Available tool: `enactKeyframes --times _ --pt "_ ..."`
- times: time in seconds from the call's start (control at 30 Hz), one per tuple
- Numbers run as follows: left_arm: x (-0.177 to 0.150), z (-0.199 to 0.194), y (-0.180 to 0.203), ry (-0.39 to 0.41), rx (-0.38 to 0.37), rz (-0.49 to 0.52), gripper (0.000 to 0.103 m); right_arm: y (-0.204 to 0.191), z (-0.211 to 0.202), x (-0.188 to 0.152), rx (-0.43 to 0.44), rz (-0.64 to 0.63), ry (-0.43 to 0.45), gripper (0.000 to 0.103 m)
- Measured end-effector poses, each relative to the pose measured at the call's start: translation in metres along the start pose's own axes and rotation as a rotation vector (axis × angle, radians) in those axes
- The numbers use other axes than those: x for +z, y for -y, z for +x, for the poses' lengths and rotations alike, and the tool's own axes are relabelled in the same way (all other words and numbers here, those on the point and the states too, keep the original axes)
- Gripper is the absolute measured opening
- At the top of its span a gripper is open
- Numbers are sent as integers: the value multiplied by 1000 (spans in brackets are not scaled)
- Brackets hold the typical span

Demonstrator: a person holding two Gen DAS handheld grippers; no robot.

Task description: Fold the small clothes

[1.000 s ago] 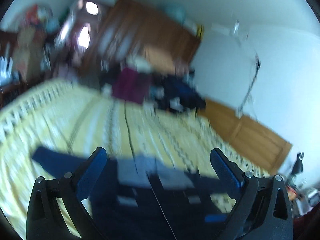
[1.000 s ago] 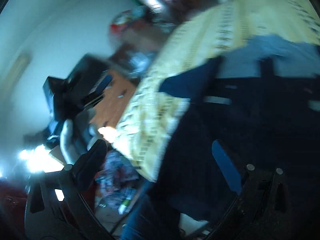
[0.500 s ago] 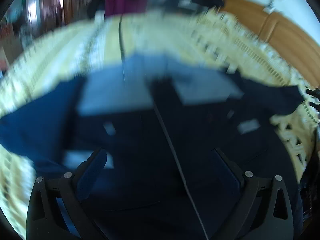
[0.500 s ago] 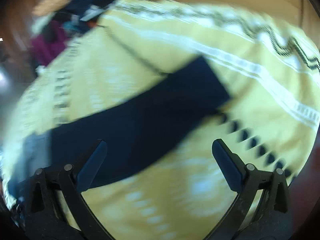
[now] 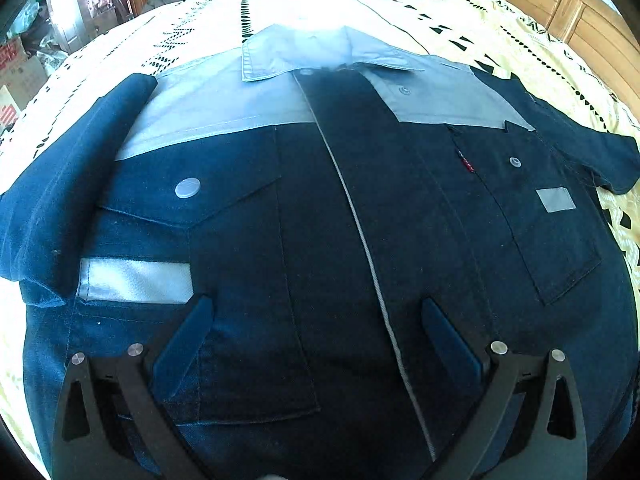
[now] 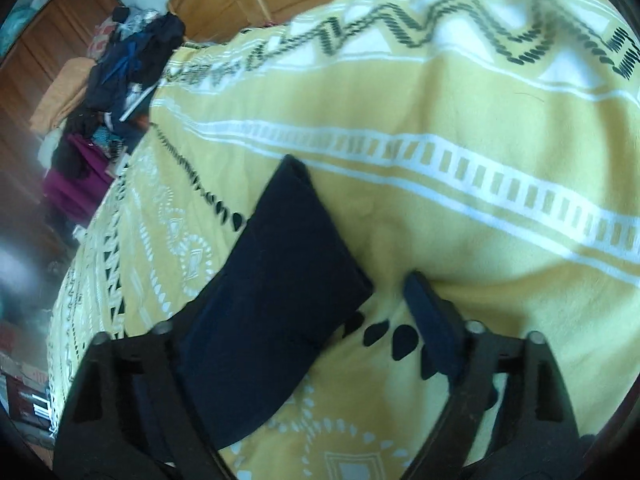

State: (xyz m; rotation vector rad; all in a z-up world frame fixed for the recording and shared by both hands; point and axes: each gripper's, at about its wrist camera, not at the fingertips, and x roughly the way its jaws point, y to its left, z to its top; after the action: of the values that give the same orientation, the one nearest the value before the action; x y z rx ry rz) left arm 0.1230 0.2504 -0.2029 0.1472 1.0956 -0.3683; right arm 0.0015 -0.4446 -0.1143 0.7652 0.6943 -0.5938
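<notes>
So the shirt is a dark navy short-sleeve button-up with a pale grey collar and yoke, two chest pockets with grey patches, lying front-up and flat on the bed's yellow patterned blanket. Left claw hangs right over its lower front, spread wide, gripping nothing. Right claw is wide too, with one navy sleeve lying between its fingers, not pinched.

bedspread: yellow, white and black pattern
clothes pile: dark, far edge
headboard: wooden
cardboard box: left
</notes>
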Motion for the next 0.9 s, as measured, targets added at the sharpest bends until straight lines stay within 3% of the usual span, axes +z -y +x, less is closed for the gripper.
enactKeyframes --times 0.2,0.23,0.3,0.33,0.4,0.43,0.53,0.7,0.8,0.87,0.9 --pt "6 7 0 7 7 3 103 5 5 13 -22 -58 -8 71" --pt "6 6 0 13 7 3 103 3 8 15 -37 -84 -6 60" --pt "6 7 0 26 10 6 103 6 6 17 -20 -88 -5 5" --pt "6 6 0 33 9 6 102 8 -1 17 32 -57 10 2" --pt "6 -1 -2 54 1 -8 87 -13 -23 11 130 -78 58 3" --pt "6 -6 -4 63 -15 -22 84 -29 -36 7 184 -102 74 3" --pt "7 -26 -15 95 -68 -93 82 -114 -72 -11 472 -148 67 3" --pt "17 -82 -29 244 -87 -107 82 -302 -96 -72 831 -331 -23 3" --pt "20 -111 -51 313 -91 -130 83 -405 -80 -134 967 -408 -130 3" --pt "20 -123 -68 341 -94 -156 84 -453 -61 -179 1003 -449 -207 3" --pt "18 -128 -78 348 -86 -172 84 -478 -43 -212 1031 -462 -292 4"
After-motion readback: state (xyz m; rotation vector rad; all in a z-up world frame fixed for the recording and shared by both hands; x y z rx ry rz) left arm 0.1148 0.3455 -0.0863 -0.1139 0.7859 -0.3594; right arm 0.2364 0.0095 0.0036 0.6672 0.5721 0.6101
